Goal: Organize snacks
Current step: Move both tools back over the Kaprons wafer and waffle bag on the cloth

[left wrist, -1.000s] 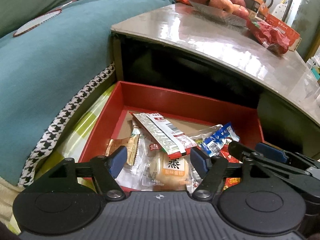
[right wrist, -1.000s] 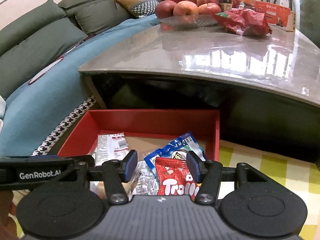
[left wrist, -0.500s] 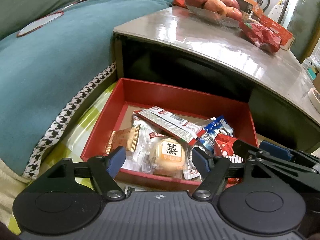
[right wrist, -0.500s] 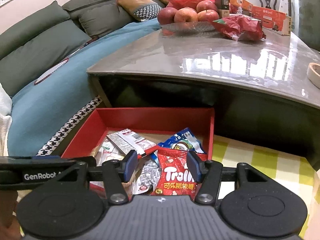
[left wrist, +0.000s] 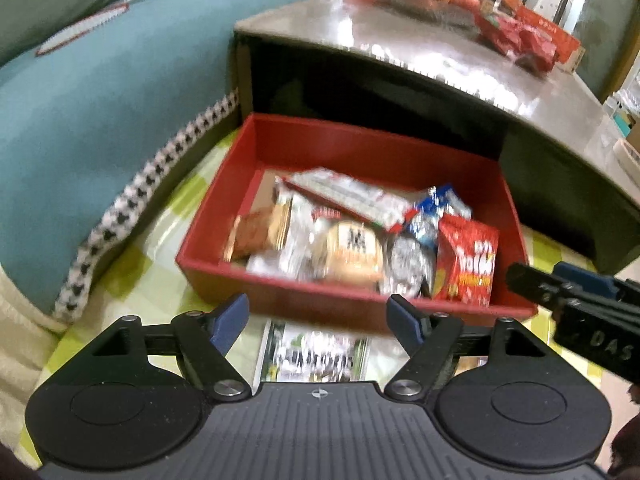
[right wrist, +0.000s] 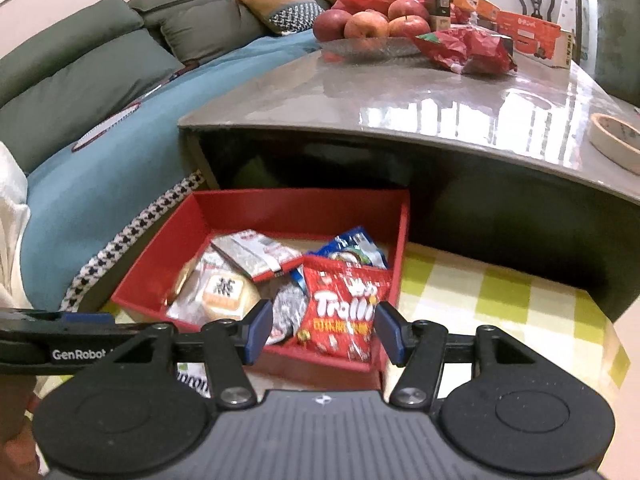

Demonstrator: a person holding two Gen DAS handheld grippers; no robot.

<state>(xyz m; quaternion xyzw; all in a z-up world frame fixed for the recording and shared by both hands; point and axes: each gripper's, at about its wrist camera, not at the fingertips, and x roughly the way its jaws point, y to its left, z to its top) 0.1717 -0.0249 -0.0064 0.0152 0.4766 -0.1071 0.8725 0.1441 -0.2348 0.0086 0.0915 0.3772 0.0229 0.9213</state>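
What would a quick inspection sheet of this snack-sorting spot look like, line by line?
Surface: yellow-green checked cloth on the floor beside a glossy grey table.
Job's things: red box holding snack packets, among them a red Trolli bag, a round cake and a blue packet; one green-printed packet lies on the cloth outside the box.
Clutter: apples, red bags, orange cartons and a tape roll on the table.
Grippers: left gripper opening, nothing between its jaws; right gripper opening, nothing held.
Cables: nothing seen.
Surroundings: teal-covered sofa with grey cushions.
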